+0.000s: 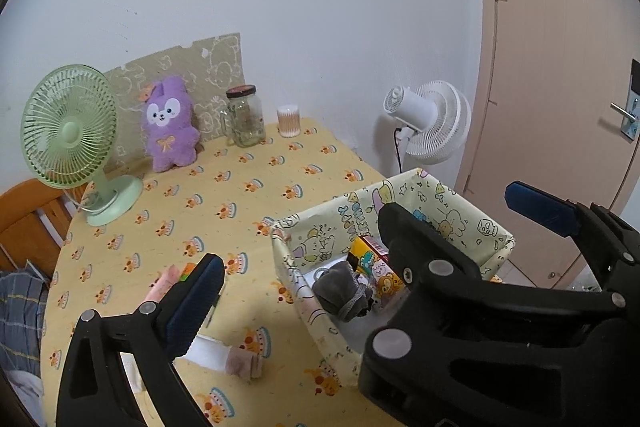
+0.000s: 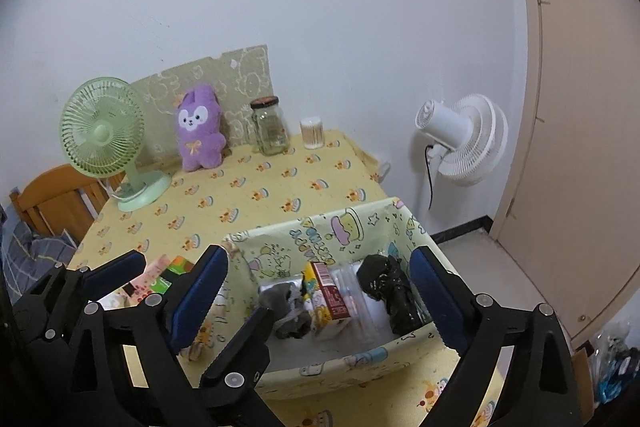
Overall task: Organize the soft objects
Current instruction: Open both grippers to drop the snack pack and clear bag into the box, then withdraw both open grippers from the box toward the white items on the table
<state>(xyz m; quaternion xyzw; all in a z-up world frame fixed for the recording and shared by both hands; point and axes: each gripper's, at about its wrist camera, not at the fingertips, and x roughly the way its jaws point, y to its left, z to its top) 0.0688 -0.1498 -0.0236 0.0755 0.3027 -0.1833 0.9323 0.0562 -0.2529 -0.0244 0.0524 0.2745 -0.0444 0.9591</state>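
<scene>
A cartoon-print fabric basket (image 2: 320,223) stands at the near right of the yellow table (image 1: 240,195). In it lie a grey sock (image 2: 288,303), a black crumpled bundle (image 2: 386,283), a red and yellow carton (image 2: 328,291) and a clear packet. My right gripper (image 2: 320,255) is open above the basket with nothing between its pads. My left gripper (image 1: 320,263) is open and empty too; its right finger is hidden behind the right gripper's black finger. A small pink sock (image 1: 244,365) lies on the cloth below it. A purple plush (image 1: 170,125) leans at the back.
At the back stand a green desk fan (image 1: 68,131), a glass jar (image 1: 244,119) and a cotton-swab tub (image 1: 289,121). A pink packet (image 1: 164,283) lies near my left finger. A white floor fan (image 1: 432,123) and a door (image 1: 560,67) are right; a wooden chair (image 1: 24,219) is left.
</scene>
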